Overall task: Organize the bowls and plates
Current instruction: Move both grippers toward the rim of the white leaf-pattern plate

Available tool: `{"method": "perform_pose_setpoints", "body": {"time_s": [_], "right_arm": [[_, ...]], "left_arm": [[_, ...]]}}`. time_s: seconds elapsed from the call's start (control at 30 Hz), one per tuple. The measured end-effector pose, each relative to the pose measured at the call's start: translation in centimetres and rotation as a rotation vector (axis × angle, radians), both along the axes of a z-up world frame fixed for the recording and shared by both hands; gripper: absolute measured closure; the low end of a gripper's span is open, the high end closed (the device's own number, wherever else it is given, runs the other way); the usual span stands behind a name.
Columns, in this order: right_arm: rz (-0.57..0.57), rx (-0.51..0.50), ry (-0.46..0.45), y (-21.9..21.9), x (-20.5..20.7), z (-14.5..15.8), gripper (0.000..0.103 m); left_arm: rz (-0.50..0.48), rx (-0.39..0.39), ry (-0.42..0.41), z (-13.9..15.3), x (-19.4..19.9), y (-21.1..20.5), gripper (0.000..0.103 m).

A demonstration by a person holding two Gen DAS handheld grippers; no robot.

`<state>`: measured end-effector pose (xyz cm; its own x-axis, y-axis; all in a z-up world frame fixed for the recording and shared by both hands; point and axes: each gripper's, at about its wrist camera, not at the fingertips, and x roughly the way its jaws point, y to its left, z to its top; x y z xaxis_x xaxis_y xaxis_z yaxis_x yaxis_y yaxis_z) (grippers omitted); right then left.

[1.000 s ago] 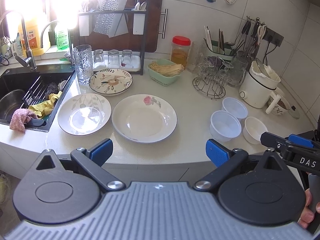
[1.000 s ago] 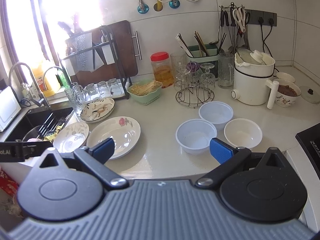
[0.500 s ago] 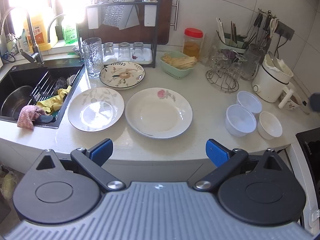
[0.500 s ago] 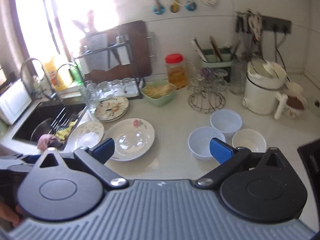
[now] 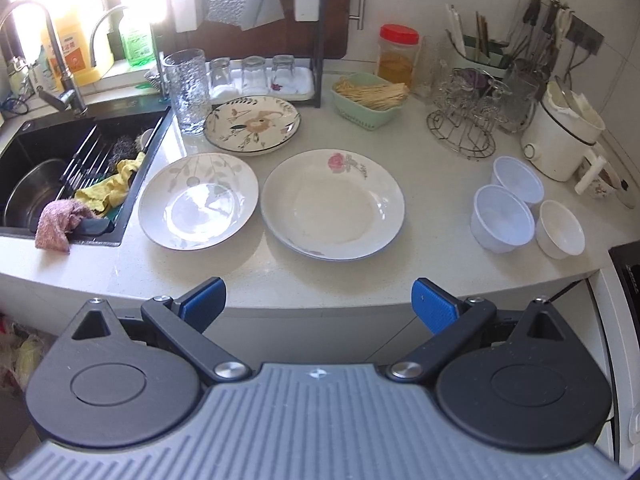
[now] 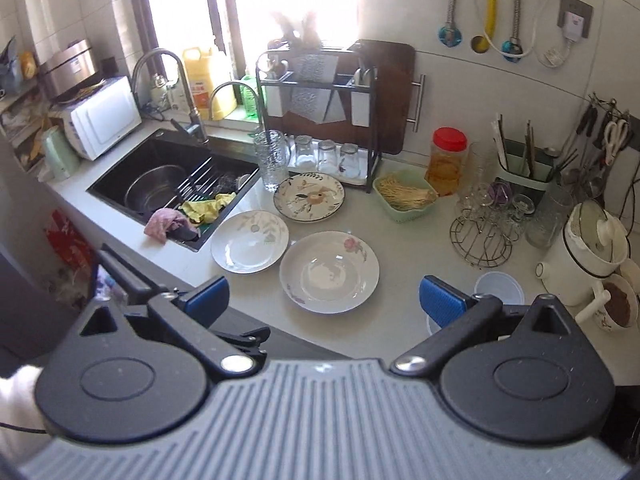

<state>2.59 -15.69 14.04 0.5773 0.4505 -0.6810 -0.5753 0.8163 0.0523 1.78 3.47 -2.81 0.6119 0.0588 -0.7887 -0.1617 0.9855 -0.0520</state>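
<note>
Plates (image 5: 332, 204) between spread gripper (image 5: 318, 304) fingertips

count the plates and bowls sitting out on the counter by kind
plates: 3 – rose plate, leaf plate, brown-flower plate
bowls: 3 – near translucent bowl, far translucent bowl, white bowl
total: 6
</note>
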Motion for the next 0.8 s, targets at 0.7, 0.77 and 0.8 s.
{"method": "perform_pose_setpoints", "body": {"time_s": [0.7,0.77,0.8], "right_arm": [[0.081,-0.087,0.237,1.1,6.9,1.3,0.0],[0.079,-0.082,0.219,0.8,7.1,2.0,0.0],[0.08,-0.081,0.21,0.8,7.2,2.2,0.0]], "left_arm": [[0.229,0.01,-0.007,2.0,-2.1,7.0,0.002],[0.231,0.011,-0.013,2.3,-1.9,7.2,0.002],[0.233,0.009,-0.014,2.4,-1.8,7.4,0.002]]}}
